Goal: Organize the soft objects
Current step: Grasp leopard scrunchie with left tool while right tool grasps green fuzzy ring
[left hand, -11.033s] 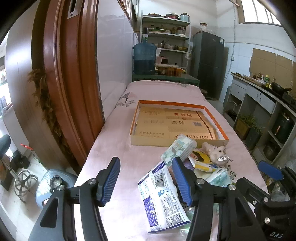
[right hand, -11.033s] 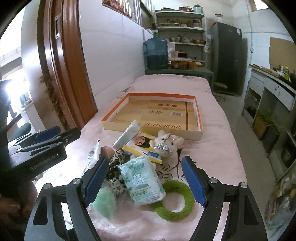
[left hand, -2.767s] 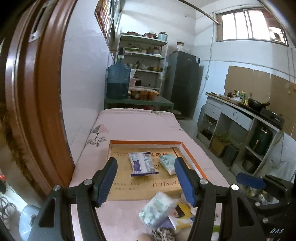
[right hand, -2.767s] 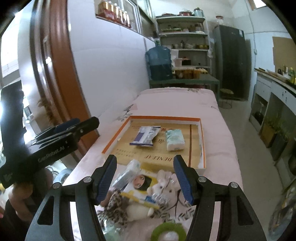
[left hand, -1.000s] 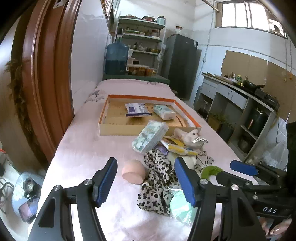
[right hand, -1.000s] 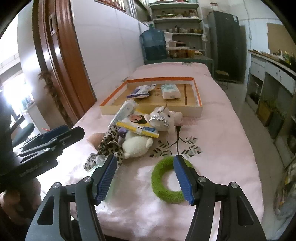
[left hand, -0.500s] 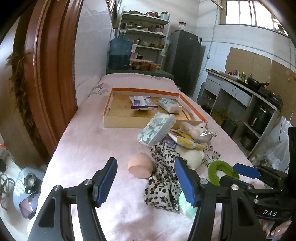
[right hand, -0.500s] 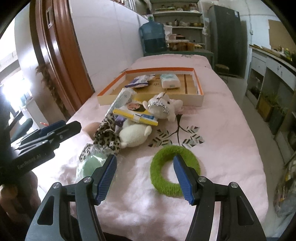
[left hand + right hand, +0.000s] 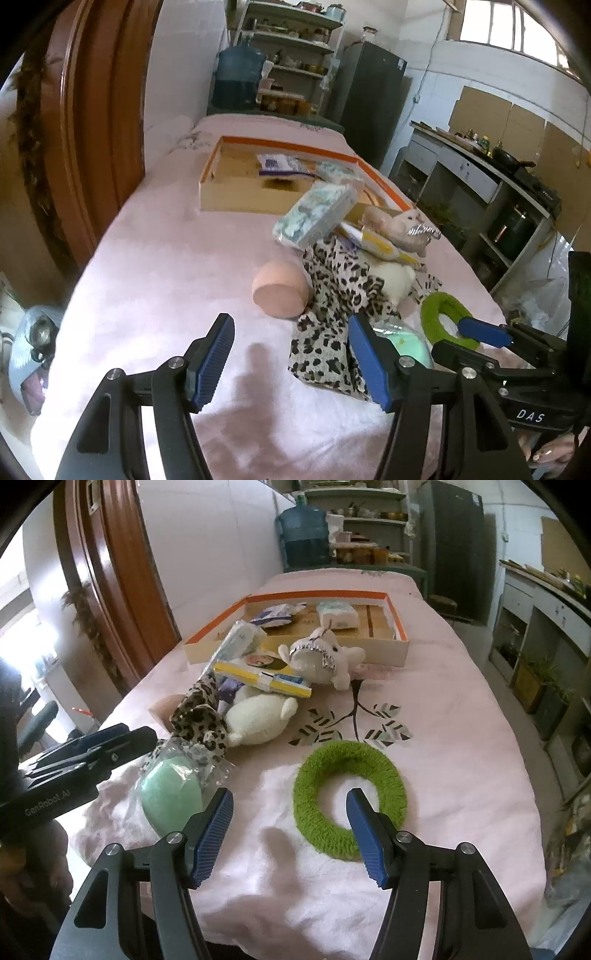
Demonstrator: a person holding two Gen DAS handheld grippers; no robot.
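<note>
Both tools share one build: the left gripper (image 9: 291, 363) and the right gripper (image 9: 290, 836) are matte black frames, each ending in two blue fingers (image 9: 212, 363) with finely ribbed inner faces. Behind each finger sits a round silver screw (image 9: 175, 837), with a second farther back on the black arm. White lettering marks the bodies ("DAS" on the right one, "GenRobot.AI" on the left one).
</note>
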